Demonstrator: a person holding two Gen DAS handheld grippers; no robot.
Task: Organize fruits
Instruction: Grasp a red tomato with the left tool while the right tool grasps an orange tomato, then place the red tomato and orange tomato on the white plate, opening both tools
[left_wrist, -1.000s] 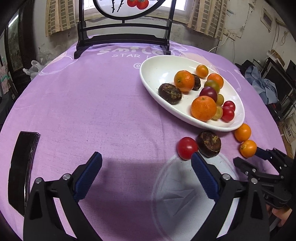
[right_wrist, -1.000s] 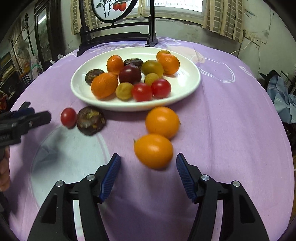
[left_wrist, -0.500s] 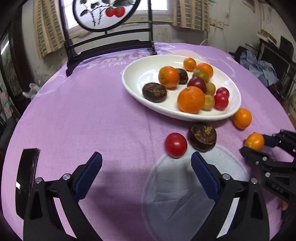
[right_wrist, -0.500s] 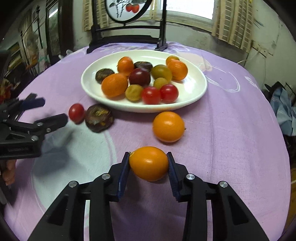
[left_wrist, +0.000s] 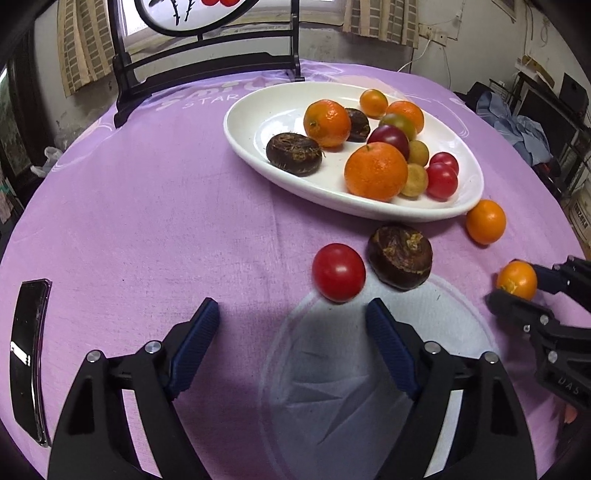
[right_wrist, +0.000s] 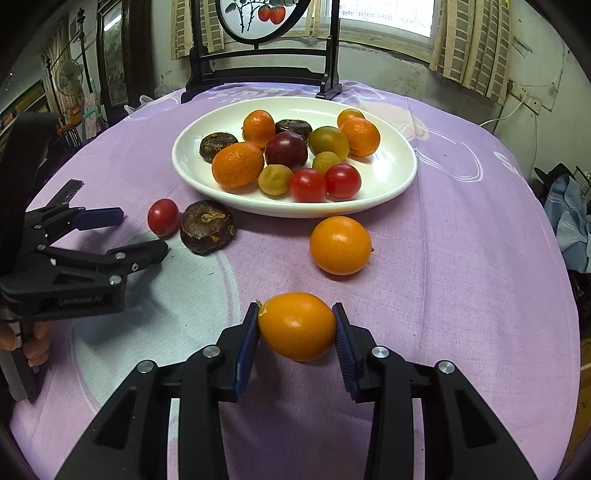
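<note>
Smooth, glossy oval orange fruit, stem-end leftward.

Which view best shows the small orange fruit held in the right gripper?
The right wrist view: the small orange fruit sits close and whole between the blue pads of the right gripper, both pads pressing on it. The left wrist view shows the same fruit only small at the far right edge, partly hidden by the fingers.

White lettering reading "STAR" shows on the purple tablecloth behind the plate, with larger letters above it too cut off to read, and "DAS" on the right gripper.
</note>
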